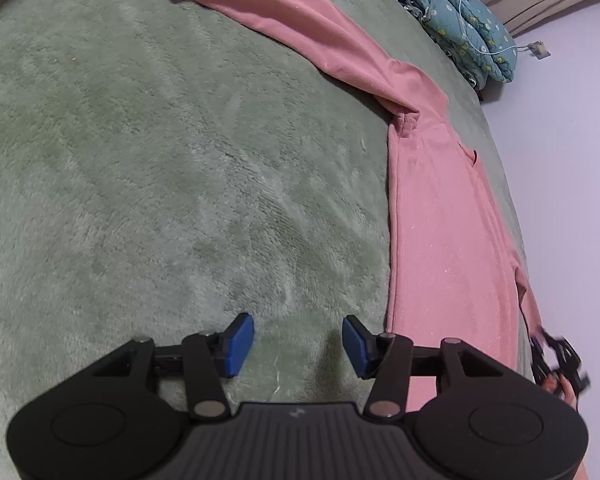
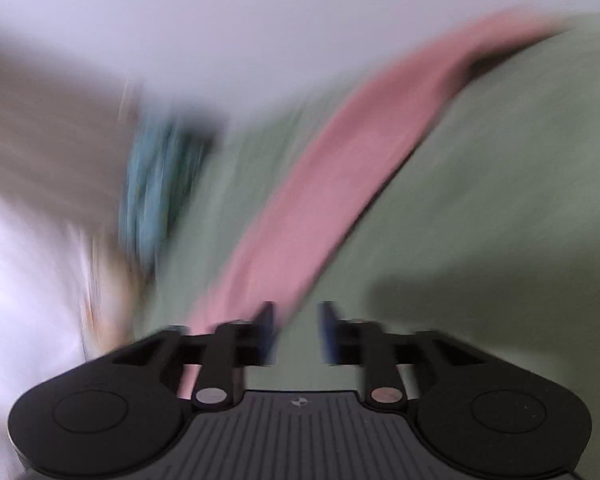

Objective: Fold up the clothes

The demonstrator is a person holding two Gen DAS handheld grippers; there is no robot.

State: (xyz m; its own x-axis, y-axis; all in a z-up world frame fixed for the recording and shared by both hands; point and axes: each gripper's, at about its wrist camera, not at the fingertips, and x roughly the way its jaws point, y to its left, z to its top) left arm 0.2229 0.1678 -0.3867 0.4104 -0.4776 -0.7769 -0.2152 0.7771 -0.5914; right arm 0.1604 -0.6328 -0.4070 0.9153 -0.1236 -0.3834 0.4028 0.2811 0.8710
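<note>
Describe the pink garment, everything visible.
The pink garment looks like soft knit, lying flat on the green fleece blanket near its far edge. A long narrow stretch runs from top left to a bunched seam, then a wider panel runs down toward the camera. Neither tongs touch it: the left tongs sit open over blanket. The right wrist view is motion-blurred, showing only a pink band.
</note>
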